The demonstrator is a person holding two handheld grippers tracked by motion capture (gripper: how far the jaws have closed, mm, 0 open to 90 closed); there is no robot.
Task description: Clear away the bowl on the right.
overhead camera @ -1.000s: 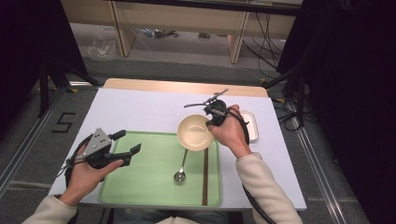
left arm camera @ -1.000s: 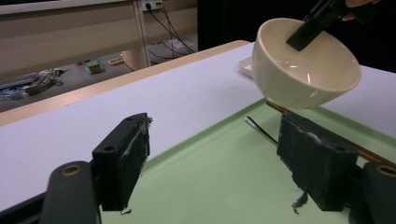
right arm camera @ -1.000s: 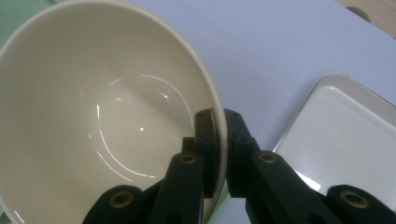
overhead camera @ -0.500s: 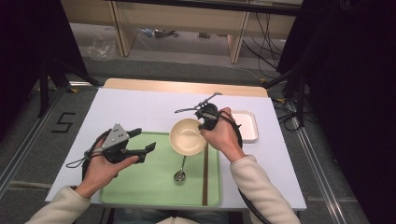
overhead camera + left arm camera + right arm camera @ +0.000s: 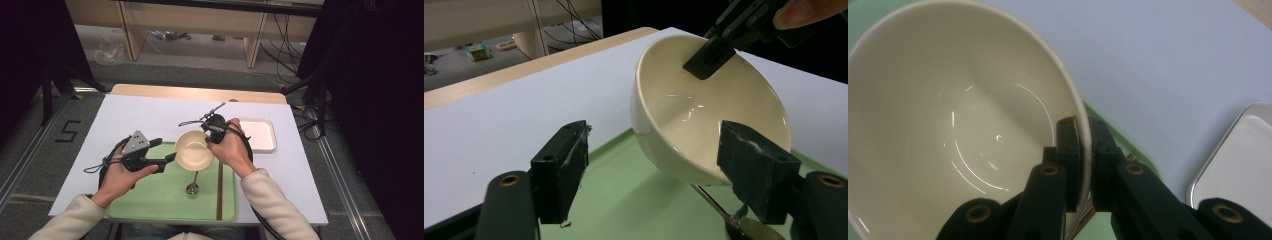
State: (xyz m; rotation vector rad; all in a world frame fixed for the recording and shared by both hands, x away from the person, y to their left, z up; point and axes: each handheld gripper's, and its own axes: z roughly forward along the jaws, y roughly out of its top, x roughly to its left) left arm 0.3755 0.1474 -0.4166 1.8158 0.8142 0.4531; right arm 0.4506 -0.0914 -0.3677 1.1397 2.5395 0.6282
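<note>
Above the far edge of the green tray (image 5: 150,200), the cream bowl (image 5: 193,150) hangs tilted, lifted clear of the tray, its open side turned toward the left gripper (image 5: 170,159). The right gripper (image 5: 206,143) has its jaws clenched on the bowl's rim, one pad inside the wall and one outside, as the right gripper view shows plainly (image 5: 1082,165). The left gripper's jaws stand released with nothing pressed between them; they have just been closing a little, and in the left gripper view (image 5: 659,170) the bowl (image 5: 704,120) sits ahead of them, its lower wall near the right-hand pad, though whether it touches I cannot tell. A metal spoon (image 5: 193,184) lies on the tray below the bowl, handle pointing away from the person, and a dark strip (image 5: 219,190) lies along the tray's right side. A white rectangular dish (image 5: 260,135) rests on the white bench (image 5: 150,115) just beyond the right hand.
</note>
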